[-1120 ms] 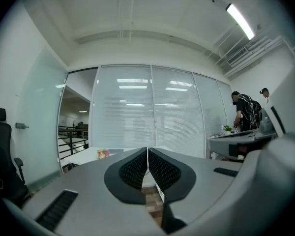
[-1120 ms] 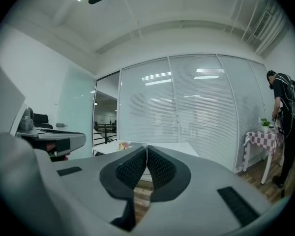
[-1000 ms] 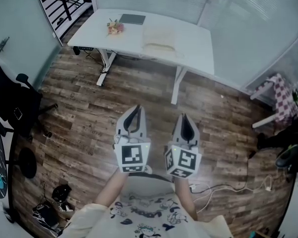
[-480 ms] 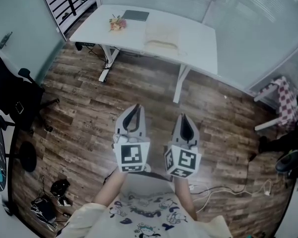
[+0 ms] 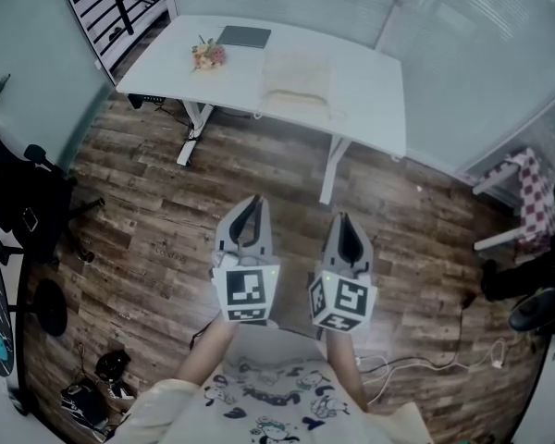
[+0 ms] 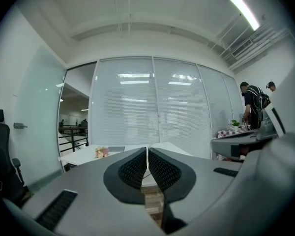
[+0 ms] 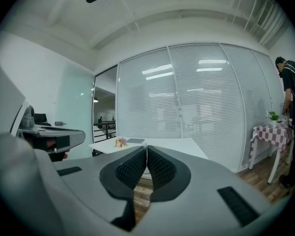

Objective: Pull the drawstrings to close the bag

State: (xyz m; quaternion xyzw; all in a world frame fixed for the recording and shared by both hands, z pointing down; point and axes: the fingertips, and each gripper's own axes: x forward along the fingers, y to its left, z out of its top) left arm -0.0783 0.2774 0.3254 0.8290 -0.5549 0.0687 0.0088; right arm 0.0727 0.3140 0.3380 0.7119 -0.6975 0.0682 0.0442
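The left gripper (image 5: 255, 202) and right gripper (image 5: 343, 220) were held side by side above the wooden floor (image 5: 148, 211), each with its jaws pressed together on nothing. The cream bag (image 5: 296, 80) lay flat on the white table (image 5: 375, 63), well apart from both grippers. A small bunch of flowers (image 5: 208, 55) lay to its left.

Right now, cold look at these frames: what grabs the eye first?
The two grey handheld grippers, left gripper and right gripper, fill the centre foreground side by side over the brown wood-plank floor, both shut and empty. Beyond them, at top centre, stands the white rectangular table carrying a cream fabric bag, a small pink flower bunch and a dark flat pad.
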